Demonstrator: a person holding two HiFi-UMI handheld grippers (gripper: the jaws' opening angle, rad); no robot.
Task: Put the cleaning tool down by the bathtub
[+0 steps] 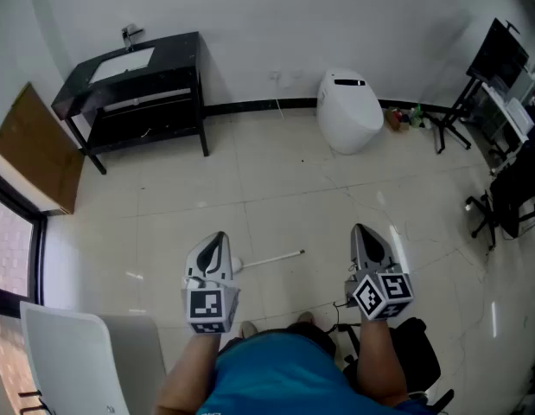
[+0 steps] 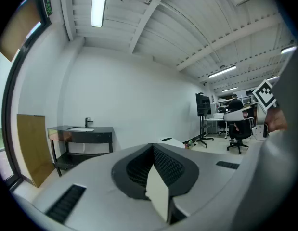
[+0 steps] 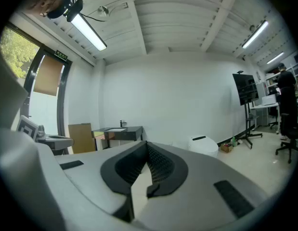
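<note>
Our left gripper (image 1: 217, 239) and right gripper (image 1: 362, 232) are held level, each with its jaws pressed together on nothing. The tool (image 1: 271, 258), a thin white stick, lies on the floor between them. One end is just beside the left gripper's tip, and its long axis runs across toward the right gripper, so the left is nearer. What we take for the tub (image 1: 77, 344) stands at our lower left, beyond the left gripper. We judge the tool already set down.
</note>
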